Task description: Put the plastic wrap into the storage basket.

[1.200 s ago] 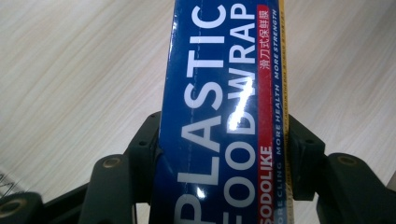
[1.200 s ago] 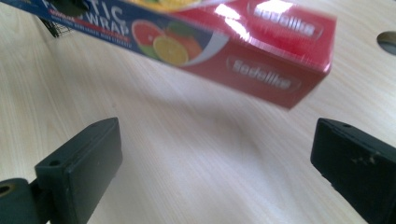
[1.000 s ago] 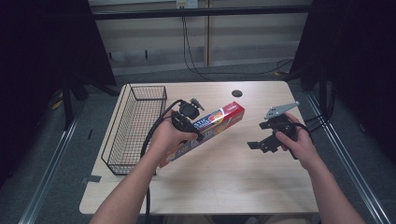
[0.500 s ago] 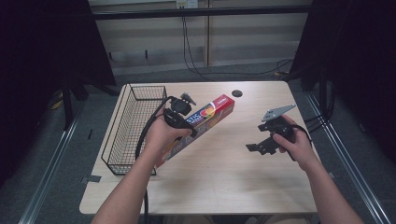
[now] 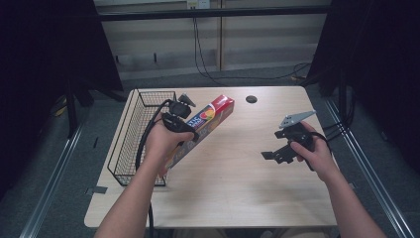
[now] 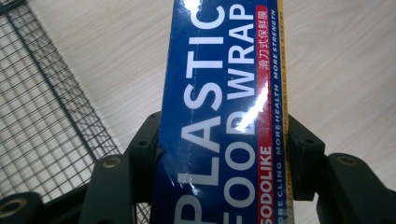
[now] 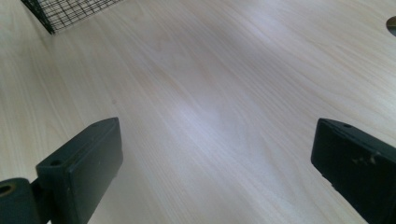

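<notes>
Left hand-held gripper (image 5: 184,117): jaws clamped on a box of plastic wrap (image 5: 200,128), one jaw on each long side, gripping it at about mid-length. In the left gripper view the box (image 6: 224,116) runs straight up between the two black jaws, blue face with white lettering toward the camera. The box is lifted off the tabletop (image 5: 237,188) and slanted, red end higher and pointing away from the person, lower end near the left forearm. It hangs just beside the right rim of the wire basket (image 5: 130,144), not inside it.

Left hand (image 5: 163,141): wrapped around the gripper body, forearm coming up from the bottom edge at an angle, cable looping back over the basket.

Right hand-held gripper (image 5: 271,154): jaws stand wide apart with nothing between them; bare wood shows between them in the right gripper view. Right hand (image 5: 312,151) holds it low over the tabletop, well apart from the box, jaws pointing left.

Count: one box, one basket, two hand-held grippers, one dark round hole (image 5: 251,99) at the far edge.
</notes>
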A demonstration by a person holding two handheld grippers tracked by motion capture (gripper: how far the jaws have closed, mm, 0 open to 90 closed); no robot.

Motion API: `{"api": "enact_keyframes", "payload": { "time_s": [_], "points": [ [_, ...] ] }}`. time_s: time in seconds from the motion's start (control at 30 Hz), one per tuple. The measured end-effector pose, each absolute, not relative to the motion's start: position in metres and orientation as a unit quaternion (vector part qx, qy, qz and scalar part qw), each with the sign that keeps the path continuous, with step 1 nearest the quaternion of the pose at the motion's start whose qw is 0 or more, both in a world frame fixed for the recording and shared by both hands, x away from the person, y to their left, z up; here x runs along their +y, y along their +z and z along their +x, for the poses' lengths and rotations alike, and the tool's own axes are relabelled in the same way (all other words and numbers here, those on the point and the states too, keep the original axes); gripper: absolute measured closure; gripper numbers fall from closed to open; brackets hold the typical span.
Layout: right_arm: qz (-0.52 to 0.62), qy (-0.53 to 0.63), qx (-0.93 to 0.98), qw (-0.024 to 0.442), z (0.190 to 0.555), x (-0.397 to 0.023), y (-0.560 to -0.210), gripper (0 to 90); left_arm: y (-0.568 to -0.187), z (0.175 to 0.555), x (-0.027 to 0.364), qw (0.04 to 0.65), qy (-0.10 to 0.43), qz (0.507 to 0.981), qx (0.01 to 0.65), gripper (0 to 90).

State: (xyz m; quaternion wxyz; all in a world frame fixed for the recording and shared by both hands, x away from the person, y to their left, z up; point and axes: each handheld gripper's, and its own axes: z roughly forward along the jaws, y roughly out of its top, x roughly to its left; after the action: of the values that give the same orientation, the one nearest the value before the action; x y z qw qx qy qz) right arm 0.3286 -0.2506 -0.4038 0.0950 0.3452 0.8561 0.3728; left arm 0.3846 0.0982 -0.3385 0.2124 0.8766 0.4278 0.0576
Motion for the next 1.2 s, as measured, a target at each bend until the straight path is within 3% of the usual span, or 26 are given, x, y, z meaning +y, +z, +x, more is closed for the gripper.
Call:
{"api": "enact_keyframes", "payload": {
  "time_s": [1.2],
  "points": [
    [0.344, 0.378, 0.853, 0.108, 0.327, -0.246, -0.402, 1.9, -0.332, 0.387, 0.156, 0.193, 0.091, 0.834, 0.509, 43.4]
  ]
}}
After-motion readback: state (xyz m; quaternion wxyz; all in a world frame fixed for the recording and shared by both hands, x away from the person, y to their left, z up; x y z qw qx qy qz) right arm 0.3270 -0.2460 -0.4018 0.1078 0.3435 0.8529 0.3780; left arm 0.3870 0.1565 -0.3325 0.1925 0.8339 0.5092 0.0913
